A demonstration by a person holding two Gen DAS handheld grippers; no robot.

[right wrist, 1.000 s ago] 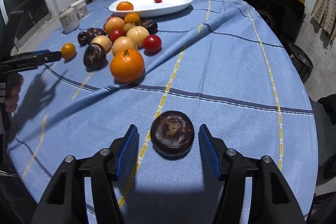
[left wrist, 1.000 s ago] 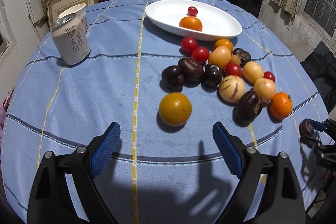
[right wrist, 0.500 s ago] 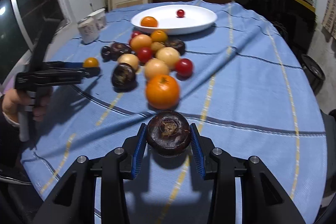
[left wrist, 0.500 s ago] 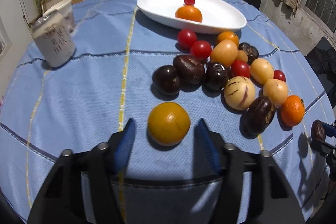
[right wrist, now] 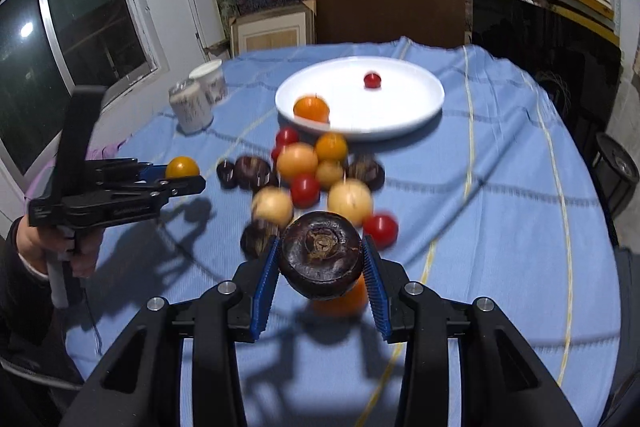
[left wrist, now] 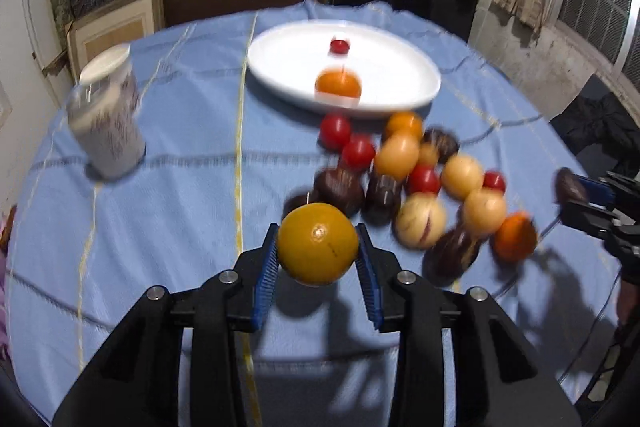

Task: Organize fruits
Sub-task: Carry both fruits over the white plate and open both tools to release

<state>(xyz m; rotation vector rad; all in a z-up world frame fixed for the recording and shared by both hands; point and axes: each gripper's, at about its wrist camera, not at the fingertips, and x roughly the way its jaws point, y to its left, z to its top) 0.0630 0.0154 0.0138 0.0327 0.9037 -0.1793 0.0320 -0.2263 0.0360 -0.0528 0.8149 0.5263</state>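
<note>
My left gripper [left wrist: 316, 227] has its blue pads pressed on a yellow-orange citrus fruit [left wrist: 318, 245], jaws still closing, and holds it above the blue cloth. My right gripper [right wrist: 321, 239] is shut on a dark brown round fruit [right wrist: 320, 255], also held off the cloth. A white oval plate [left wrist: 400, 67] at the far side holds an orange fruit [left wrist: 338, 85] and a small red one [left wrist: 339, 46]. Between the plate and both grippers lies a pile of several red, yellow, orange and dark fruits [left wrist: 400, 155]. The right wrist view shows the left gripper [right wrist: 188, 179] from the side.
A drink can [left wrist: 106, 131] and a white cup [left wrist: 106, 61] stand at the table's left. A person's hand [right wrist: 60, 247] grips the left tool's handle. Shelves, boxes and dark panels stand behind the round table. The cloth's near edge lies close below both grippers.
The left gripper closed around the yellow-orange fruit and raised it. The right gripper closed on the dark fruit, lifted it off the cloth and carried it toward the pile.
</note>
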